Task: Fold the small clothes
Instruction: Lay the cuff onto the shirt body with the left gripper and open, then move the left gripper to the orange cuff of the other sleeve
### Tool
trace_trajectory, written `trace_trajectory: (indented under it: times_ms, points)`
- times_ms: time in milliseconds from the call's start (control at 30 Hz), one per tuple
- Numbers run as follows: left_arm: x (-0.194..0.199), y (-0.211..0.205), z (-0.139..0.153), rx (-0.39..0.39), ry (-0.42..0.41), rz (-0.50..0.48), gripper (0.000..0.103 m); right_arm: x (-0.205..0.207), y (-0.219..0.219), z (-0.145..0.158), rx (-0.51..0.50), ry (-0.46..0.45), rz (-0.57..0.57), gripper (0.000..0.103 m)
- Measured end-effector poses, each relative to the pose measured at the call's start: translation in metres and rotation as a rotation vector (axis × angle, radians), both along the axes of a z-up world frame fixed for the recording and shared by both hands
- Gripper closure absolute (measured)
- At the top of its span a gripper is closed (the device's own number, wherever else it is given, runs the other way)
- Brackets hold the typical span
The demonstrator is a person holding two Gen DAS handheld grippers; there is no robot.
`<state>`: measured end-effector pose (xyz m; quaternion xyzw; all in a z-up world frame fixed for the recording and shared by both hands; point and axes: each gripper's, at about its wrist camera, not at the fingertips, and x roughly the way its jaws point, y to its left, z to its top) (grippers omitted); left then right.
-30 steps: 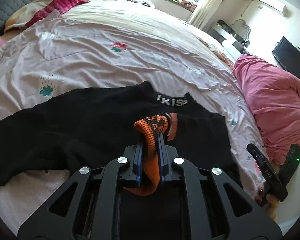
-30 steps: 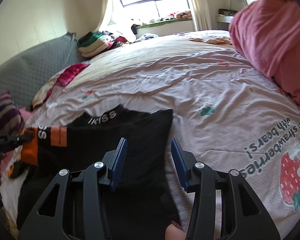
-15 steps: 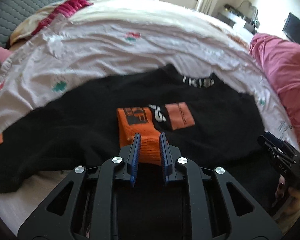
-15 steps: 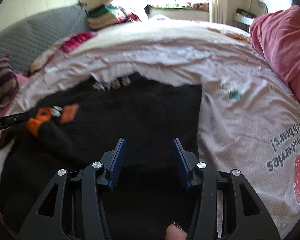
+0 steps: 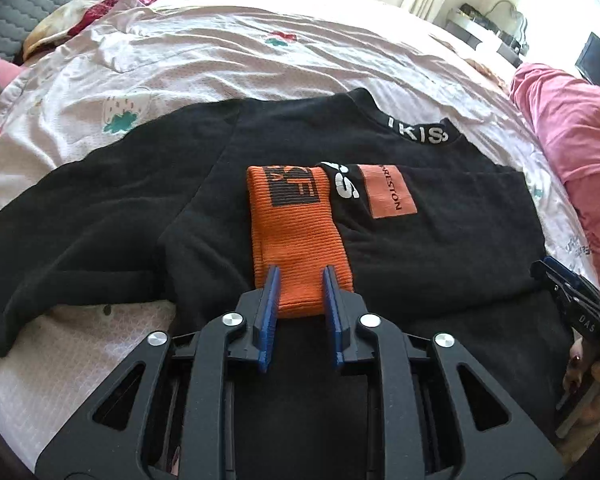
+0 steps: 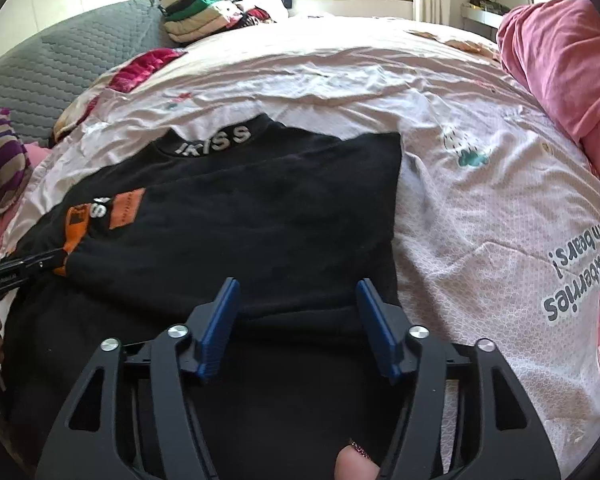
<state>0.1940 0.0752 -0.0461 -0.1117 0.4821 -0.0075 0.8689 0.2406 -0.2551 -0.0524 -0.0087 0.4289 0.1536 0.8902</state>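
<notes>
**Sleeve folded in, both grippers letting go**

On the left side, the black top [image 5: 380, 240] lies flat on the bed [image 5: 220, 52], collar away from the person. Its far left sleeve is spread out over the sheet. The other sleeve is folded across the body, so the orange cuff [image 5: 296, 232] lies on the chest, beside an orange patch.

The left gripper [image 5: 299, 276] hangs over the near end of this cuff. Its fingers have just been opening; they stand a little apart on each side of the cuff, and a gap shows at both pads, so nothing is pinched.

To do this step well, I think the left gripper should lift straight away, so the ribbed cuff is not dragged out of line. Then the spread sleeve on the left needs the same fold inward.

To the right, the right gripper [image 6: 297, 300] is over the lower right part of the top. Its fingers have also just been opening and are spread wide, with only flat black cloth under them. The right edge of the top makes a straight line against the sheet, which looks like a clean fold. The cloth seems thick and soft, with few wrinkles.
</notes>
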Motion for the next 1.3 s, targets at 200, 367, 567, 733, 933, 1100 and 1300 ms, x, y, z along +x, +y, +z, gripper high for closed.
trace_trajectory:
  times_ms: [200,367,567,733,933,1100,1300]
  points:
    - [-0.014,0.007,0.009,-0.009,-0.009,0.022,0.066,-0.011,0.017,0.010,0.004,-0.036,0.048,0.025]
    - [-0.025,0.010,0.015,0.004,-0.025,0.039,0.054,-0.019,0.030,0.015,0.002,-0.064,0.067,0.011]
    - [-0.037,0.009,0.024,0.024,-0.053,0.056,0.033,-0.033,0.040,0.026,0.000,-0.110,0.088,0.006]
    - [-0.048,0.016,0.030,0.022,-0.066,0.096,0.012,-0.044,0.045,0.038,0.015,-0.143,0.097,0.005]
    - [-0.064,0.033,0.036,0.017,-0.081,0.149,0.010,-0.051,0.055,0.050,0.033,-0.164,0.108,0.005]
    - [-0.073,0.049,0.041,0.010,-0.090,0.184,0.010,-0.057,0.071,0.060,0.044,-0.181,0.130,0.005]
    - [-0.083,0.073,0.047,-0.001,-0.106,0.241,0.010,-0.062,0.097,0.066,0.036,-0.187,0.169,0.005]
